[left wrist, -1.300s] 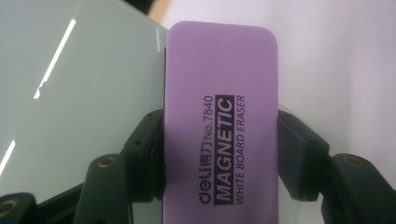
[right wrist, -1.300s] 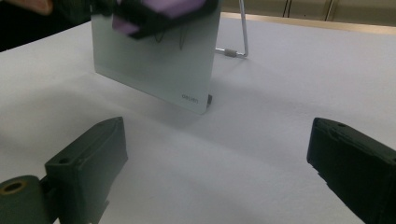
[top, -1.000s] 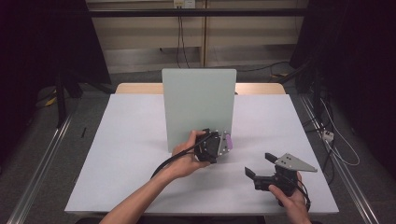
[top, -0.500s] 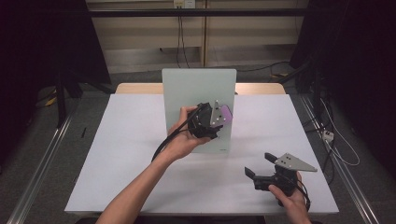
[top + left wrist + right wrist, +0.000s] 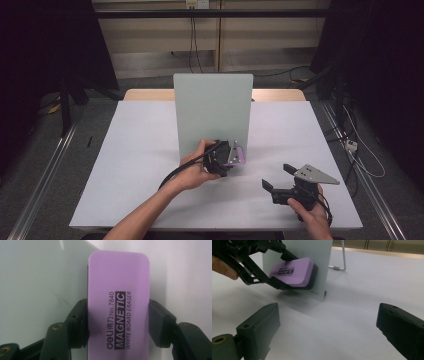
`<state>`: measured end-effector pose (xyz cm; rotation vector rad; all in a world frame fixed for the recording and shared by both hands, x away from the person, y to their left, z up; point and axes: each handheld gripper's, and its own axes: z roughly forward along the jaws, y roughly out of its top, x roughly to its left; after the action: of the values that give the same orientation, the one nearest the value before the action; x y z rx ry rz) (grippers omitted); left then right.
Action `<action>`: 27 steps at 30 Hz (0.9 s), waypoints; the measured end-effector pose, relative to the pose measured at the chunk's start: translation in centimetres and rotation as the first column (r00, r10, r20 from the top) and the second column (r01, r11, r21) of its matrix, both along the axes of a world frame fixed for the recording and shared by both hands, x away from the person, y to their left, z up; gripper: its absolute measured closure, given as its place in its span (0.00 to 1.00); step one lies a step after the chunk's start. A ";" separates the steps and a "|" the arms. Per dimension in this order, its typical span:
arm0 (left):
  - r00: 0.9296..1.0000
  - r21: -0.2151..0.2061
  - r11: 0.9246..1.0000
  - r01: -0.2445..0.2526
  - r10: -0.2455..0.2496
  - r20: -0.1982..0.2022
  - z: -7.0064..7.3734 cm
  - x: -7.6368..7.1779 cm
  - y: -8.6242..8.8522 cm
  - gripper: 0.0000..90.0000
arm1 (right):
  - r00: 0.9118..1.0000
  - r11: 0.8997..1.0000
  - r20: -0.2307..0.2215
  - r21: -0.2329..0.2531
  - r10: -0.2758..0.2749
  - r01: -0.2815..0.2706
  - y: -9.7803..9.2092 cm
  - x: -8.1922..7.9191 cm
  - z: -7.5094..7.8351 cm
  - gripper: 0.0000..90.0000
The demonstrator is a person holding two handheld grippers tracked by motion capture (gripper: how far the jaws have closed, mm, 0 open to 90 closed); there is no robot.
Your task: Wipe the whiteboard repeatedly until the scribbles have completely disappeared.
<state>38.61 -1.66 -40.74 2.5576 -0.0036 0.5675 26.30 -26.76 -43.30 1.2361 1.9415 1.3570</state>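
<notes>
At the near edge, around five o'clock on the table (image 5: 150, 140), the right gripper (image 5: 280, 178) sits low in the person's hand, jaws spread wide with nothing between them — from its own view the two black jaws frame bare white tabletop. It's parked, well apart from the action.

Moving up toward the centre, the left gripper (image 5: 235, 152) is the busy one, and clearly the nearer of the two to the work. Its jaws are clamped on the long sides of the purple eraser (image 5: 117, 302), which reads "MAGNETIC WHITE BOARD ERASER". The eraser's long axis runs straight out along the jaws, away from the hand.

Now the key relation: in the right gripper view the eraser (image 5: 292, 271) has its dark felt face turned to the upright board (image 5: 212, 107), touching it or very nearly so, low on the panel near its bottom right corner — about four o'clock on the board's face. I'd judge this is a wiping pass, so any next stroke would have to travel up or across toward nine o'clock, since the edge is just beside it.

Behind the board, a wire stand (image 5: 342, 257) props it up.

Count: one eraser, one board, two grippers.
</notes>
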 end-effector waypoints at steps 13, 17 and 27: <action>0.985 -0.260 0.954 -0.148 0.165 0.046 6.0 2.2 3.7 0.45 | 1.000 1.000 -0.006 0.005 -0.008 0.008 0.0 0.0 0.0 0.05; 0.986 -0.235 0.963 -0.134 0.153 0.066 5.4 1.9 3.2 0.45 | 1.000 1.000 -0.003 0.001 -0.004 0.004 0.1 0.0 0.0 0.05; 0.997 -0.115 0.991 -0.072 0.075 0.019 2.0 0.7 1.7 0.45 | 1.000 1.000 -0.003 0.000 -0.004 0.004 0.1 0.0 0.0 0.05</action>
<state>39.36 0.04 -38.72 2.4479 0.1122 0.6071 26.31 -26.67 -43.30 1.2420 1.9401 1.3537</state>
